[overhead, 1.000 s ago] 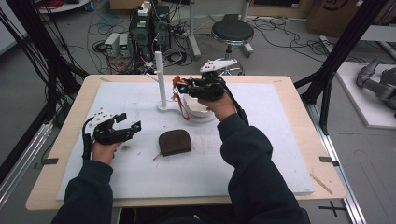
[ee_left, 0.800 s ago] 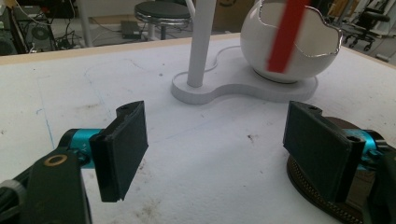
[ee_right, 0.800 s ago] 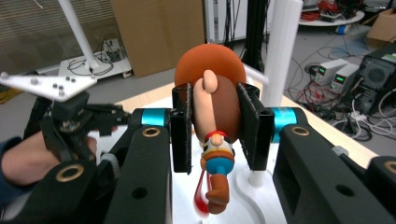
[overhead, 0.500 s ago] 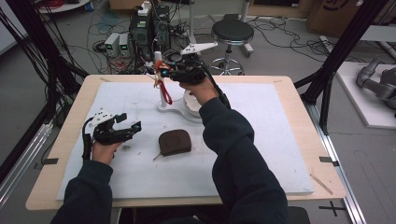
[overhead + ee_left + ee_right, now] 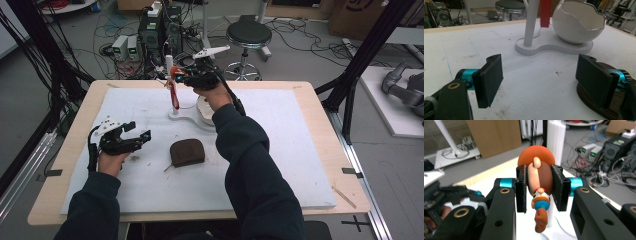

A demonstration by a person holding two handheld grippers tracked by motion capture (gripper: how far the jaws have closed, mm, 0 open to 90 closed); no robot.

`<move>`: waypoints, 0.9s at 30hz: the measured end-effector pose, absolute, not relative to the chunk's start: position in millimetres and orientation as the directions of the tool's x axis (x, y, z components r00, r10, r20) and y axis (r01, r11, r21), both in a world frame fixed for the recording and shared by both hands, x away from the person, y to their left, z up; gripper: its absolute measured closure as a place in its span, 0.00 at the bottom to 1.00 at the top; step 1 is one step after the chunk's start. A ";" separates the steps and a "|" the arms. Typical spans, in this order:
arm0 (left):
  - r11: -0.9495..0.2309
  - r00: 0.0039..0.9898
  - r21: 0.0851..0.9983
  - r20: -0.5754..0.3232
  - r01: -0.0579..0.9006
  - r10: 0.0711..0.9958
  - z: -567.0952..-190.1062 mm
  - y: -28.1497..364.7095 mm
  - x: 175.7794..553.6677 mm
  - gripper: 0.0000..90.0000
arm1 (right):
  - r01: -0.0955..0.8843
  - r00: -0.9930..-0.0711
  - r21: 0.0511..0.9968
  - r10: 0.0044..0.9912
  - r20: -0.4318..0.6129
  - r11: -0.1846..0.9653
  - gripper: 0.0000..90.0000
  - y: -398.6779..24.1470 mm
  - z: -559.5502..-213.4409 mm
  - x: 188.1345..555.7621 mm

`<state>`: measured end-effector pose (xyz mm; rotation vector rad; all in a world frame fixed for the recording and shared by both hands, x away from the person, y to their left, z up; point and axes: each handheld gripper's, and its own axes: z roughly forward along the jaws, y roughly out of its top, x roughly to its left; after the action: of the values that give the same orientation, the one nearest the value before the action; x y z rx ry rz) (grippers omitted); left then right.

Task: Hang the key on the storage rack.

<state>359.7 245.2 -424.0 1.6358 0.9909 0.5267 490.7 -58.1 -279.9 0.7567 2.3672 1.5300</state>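
Note:
My right gripper is shut on a small toy figure with an orange head, brown hair and a blue collar. It holds the figure high beside the top of the white post. A red strap hangs from the figure along the post. The post rises from a white stand that also carries a white broken-egg bowl. My left gripper rests open on the white mat at the left, nothing between its jaws.
A brown zipped pouch lies mid-table, just right of my left gripper. The white mat covers a wooden table. Behind the far edge stand a stool and electronics. Black frame posts flank the table.
My right gripper has lifted from over the bowl and swung left and away to the post's top, carrying the figure with its red strap. The left gripper has stayed put.

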 end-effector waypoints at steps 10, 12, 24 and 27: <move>-0.060 0.553 0.940 -0.145 0.336 0.820 -424.3 244.2 359.7 0.24 | 0.393 -0.843 0.801 0.524 0.119 0.451 0.75 -77.2 -319.9 492.2; -0.059 0.552 0.939 -0.146 0.338 0.821 -424.3 244.6 359.7 0.24 | 0.374 -0.851 0.815 0.513 0.112 0.443 0.69 -78.9 -322.5 487.6; -0.050 0.576 0.939 -0.168 0.342 0.800 -424.0 242.4 359.1 0.29 | 0.359 -0.810 0.830 0.584 0.050 0.427 0.53 -145.5 -335.1 451.5; -0.055 0.584 0.941 -0.161 0.333 0.795 -423.6 241.3 358.4 0.29 | 0.359 -0.762 0.835 0.648 0.005 0.416 0.41 -190.3 -346.5 426.6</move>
<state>358.4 241.3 -423.6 1.6432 0.9580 0.4917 426.6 -190.3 -346.5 0.8702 2.3573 1.2726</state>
